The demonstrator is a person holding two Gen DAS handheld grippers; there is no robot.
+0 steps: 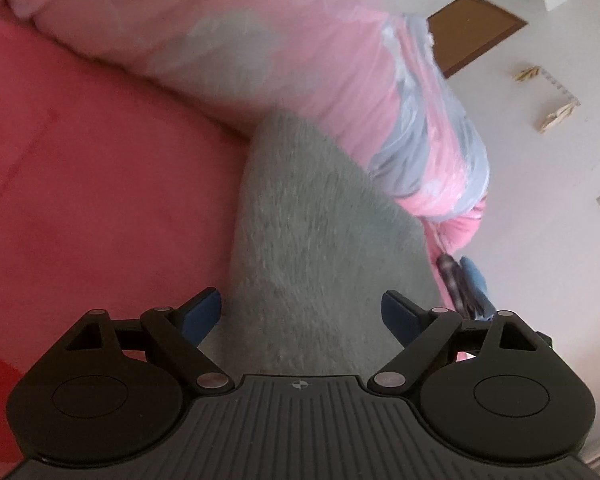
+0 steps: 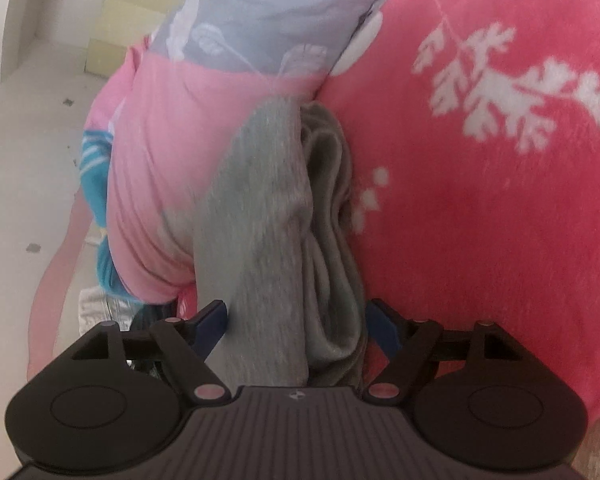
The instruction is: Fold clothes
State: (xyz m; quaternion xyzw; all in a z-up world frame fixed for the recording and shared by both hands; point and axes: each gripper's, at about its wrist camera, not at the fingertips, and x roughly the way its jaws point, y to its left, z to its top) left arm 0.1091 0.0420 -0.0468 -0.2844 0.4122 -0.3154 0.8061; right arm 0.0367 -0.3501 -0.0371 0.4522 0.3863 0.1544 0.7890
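My left gripper (image 1: pixel 300 312) is spread wide over a grey garment (image 1: pixel 320 240) lying on the red blanket (image 1: pixel 100 200), fingers clear of the cloth. My right gripper (image 2: pixel 296 320) is spread too, with bunched grey folds (image 2: pixel 284 240) between the fingers; whether they pinch it, I cannot tell. A pink quilt (image 1: pixel 280 40) lies just behind.

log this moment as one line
task fold clothes | left tool open around grey garment | right tool open around garment | on red blanket

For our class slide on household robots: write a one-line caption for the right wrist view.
Right gripper, fingers apart, straddles bunched grey garment on a pink leaf-print blanket.
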